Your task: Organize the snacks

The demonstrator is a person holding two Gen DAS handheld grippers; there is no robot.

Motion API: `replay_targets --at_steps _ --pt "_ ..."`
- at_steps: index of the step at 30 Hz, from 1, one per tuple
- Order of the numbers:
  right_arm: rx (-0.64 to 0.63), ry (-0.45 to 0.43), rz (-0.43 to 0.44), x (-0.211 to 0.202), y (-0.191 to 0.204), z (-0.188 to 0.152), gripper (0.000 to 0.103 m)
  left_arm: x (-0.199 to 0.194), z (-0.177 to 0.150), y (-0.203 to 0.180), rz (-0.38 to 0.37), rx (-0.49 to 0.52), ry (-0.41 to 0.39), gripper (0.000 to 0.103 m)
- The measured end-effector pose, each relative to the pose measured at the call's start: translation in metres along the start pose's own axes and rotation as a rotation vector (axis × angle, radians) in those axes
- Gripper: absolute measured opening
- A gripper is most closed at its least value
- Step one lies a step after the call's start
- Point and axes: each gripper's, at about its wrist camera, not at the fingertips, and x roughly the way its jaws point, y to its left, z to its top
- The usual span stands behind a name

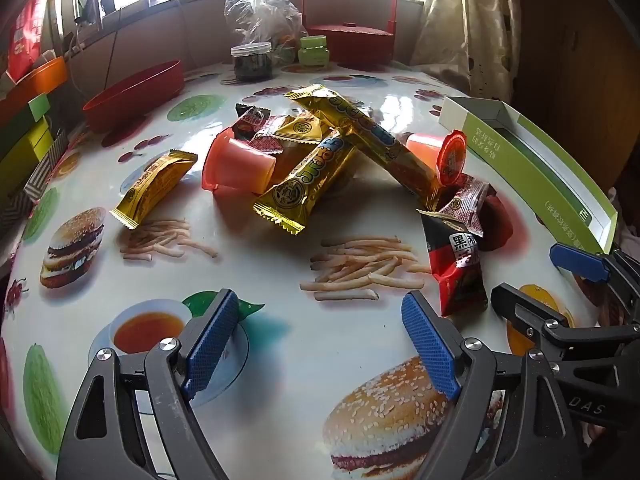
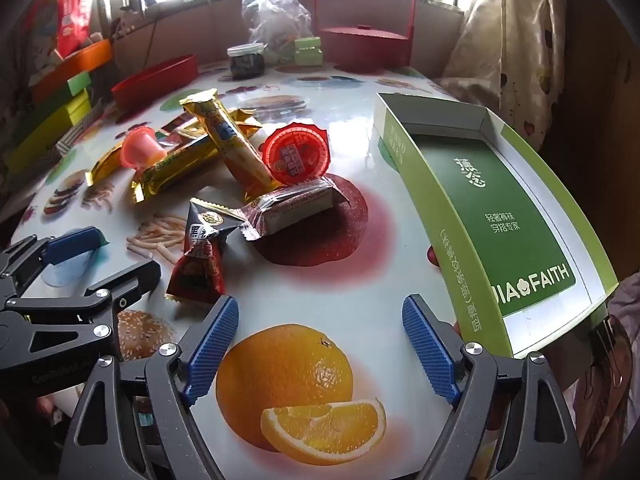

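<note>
A pile of snacks lies mid-table: long gold packets (image 1: pixel 304 184) (image 2: pixel 228 140), a separate gold packet (image 1: pixel 154 186), two orange jelly cups (image 1: pixel 236 166) (image 2: pixel 298 154), a pink-white wrapped cake (image 2: pixel 288 208) and a red-black pouch (image 1: pixel 458 264) (image 2: pixel 200 256). An open green-white box (image 2: pixel 500 208) (image 1: pixel 532 160) sits at the right. My left gripper (image 1: pixel 320 344) is open and empty in front of the pile. My right gripper (image 2: pixel 320 344) is open and empty over a printed orange, left of the box.
A red oval bowl (image 1: pixel 136 96) sits at the far left, with a dark jar (image 1: pixel 252 62), a green jar (image 1: pixel 314 50), a plastic bag (image 1: pixel 260 8) and a red lidded basket (image 1: pixel 352 40) at the back. Coloured boxes (image 1: pixel 28 132) stack along the left edge.
</note>
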Motion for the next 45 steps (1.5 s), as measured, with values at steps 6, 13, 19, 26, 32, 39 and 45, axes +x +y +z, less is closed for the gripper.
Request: replay_targets --at_steps 6,13,19,26,32,39,45 --pt "-0.001 0.002 -0.001 0.000 0.000 0.000 0.084 0.000 0.000 0.000 0.000 0.001 0.005 0.084" --pt "0.000 0.006 -0.004 -0.001 0.001 -0.002 0.085 0.004 0.002 0.004 -0.017 0.011 0.017 0.084" --pt "0.002 0.025 0.000 0.000 0.001 0.000 0.085 0.003 0.000 0.002 -0.019 0.012 0.034 0.084" --pt "0.021 0.028 0.008 -0.009 0.003 -0.009 0.084 -0.002 -0.006 0.000 -0.021 0.014 0.034 0.084" --pt "0.024 0.031 0.006 -0.012 0.000 -0.014 0.082 -0.002 -0.005 -0.004 -0.024 0.025 0.043 0.084" --pt "0.030 0.036 0.001 -0.013 -0.004 -0.013 0.082 -0.001 -0.001 -0.004 -0.031 0.031 0.036 0.084" --pt "0.023 0.028 -0.007 -0.011 -0.007 -0.011 0.082 0.001 0.002 -0.005 -0.030 0.035 0.027 0.084"
